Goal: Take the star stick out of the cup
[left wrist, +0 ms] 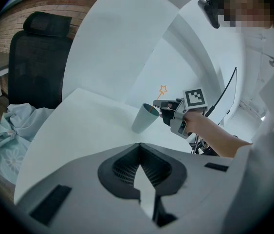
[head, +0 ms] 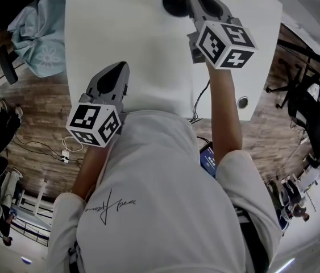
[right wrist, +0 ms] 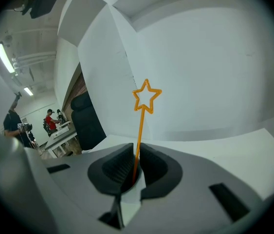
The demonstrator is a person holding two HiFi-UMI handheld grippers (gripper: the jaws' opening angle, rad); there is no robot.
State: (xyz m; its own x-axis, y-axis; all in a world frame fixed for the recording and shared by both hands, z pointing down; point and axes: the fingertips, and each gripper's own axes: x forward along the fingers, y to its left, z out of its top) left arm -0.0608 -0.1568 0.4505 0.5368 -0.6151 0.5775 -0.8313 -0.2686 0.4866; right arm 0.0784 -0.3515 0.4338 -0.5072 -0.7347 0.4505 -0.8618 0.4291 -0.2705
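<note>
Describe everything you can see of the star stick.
The star stick is a thin orange rod, plastic by its look, topped with an open star outline. It stands a little off upright. The right hand-held gripper is shut on its stem, below the star. In the left gripper view its lower end seems to reach into the cup; that end is hidden.

The left tongs (left wrist: 139, 145) are seen closed together, empty; the star stick (left wrist: 162, 90) is gripped by the right tongs (left wrist: 163, 107) over the cup (left wrist: 144, 118).
</note>
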